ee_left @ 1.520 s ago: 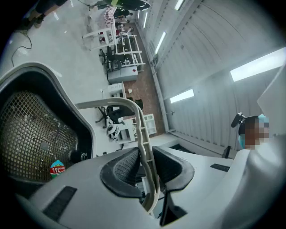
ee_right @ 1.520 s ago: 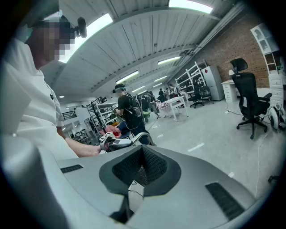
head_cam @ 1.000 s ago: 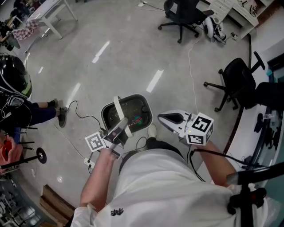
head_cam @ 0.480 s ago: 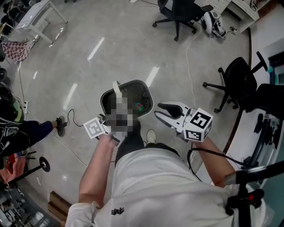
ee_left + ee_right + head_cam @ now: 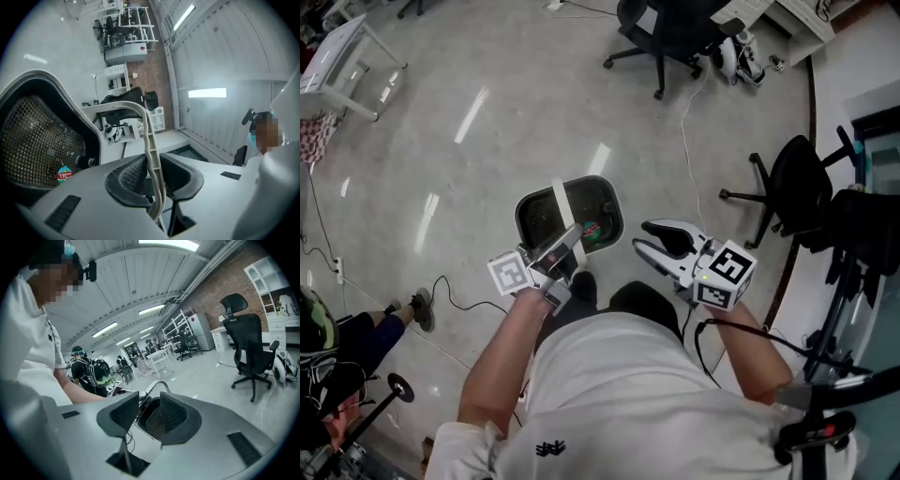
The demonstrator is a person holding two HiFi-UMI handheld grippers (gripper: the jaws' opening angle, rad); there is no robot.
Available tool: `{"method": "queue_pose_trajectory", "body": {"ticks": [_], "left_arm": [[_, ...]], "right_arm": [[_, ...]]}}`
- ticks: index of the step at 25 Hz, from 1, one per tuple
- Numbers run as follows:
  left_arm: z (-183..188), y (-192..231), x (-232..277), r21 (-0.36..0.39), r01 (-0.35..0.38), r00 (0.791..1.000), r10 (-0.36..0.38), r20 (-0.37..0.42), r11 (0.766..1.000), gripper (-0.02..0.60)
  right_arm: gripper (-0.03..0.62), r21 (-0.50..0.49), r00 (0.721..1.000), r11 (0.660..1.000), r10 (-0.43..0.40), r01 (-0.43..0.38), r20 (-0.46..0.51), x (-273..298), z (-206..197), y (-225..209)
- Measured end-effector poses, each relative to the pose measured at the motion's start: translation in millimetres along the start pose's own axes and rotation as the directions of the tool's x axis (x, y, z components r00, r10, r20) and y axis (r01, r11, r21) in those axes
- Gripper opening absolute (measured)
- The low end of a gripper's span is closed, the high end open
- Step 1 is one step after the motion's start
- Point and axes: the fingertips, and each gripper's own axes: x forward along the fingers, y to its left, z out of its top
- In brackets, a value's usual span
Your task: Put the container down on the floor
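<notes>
The container (image 5: pixel 569 217) is a dark mesh bin with a white rim and a white hoop handle (image 5: pixel 560 225). It hangs over the grey floor in front of the person's legs. My left gripper (image 5: pixel 559 259) is shut on that handle. In the left gripper view the handle (image 5: pixel 151 150) runs between the two pads of the left gripper (image 5: pixel 154 174), and the bin (image 5: pixel 42 136) hangs at the left. My right gripper (image 5: pixel 659 244) is just right of the bin. Its jaws are opening with nothing between them. The right gripper view shows this gripper (image 5: pixel 147 416) with the bin (image 5: pixel 155 422) beyond the gap.
A black office chair (image 5: pixel 661 37) stands at the top and another (image 5: pixel 797 197) at the right, with a cable (image 5: pixel 692 141) on the floor between them. A white table (image 5: pixel 342 70) is at the far left. Another person (image 5: pixel 328 347) stands at the lower left.
The bin has stayed hanging from the left gripper while the view shifted over the floor. The right gripper's fingers now stand wider apart.
</notes>
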Motion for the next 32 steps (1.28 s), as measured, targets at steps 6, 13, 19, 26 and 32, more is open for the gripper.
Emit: {"method": "queue_pose_trajectory", "body": {"ticks": [6,13,19,26,32], "left_arm": [[89,62,34,0.033,-0.028,0.997,0.030,-0.067,0.999,0.086],[169,141,81,-0.065,-0.063,0.997,0.065,0.034,0.996,0.084],[242,242,121,-0.113,-0.106,0.985,0.120,0.124,0.988,0.083],[305,352,163,-0.100,-0.114,0.973,0.132,0.192,0.988,0.078],[339,442,187,-0.075,-0.152,0.963,0.164,0.212,0.986,0.078]], "right_arm": [[0.102,0.018,1.000,1.000,0.003,-0.003,-0.015,74,41,-61],[0.025,0.045,0.993,0.997,0.069,-0.065,-0.094,134,54,-150],[0.023,0.055,0.964,0.986,0.163,-0.155,-0.211,204,52,-258],[0.023,0.064,0.908,0.972,0.236,-0.228,-0.345,264,40,-361],[0.023,0.134,0.883,0.960,0.279,-0.246,-0.377,298,8,-419]]}}
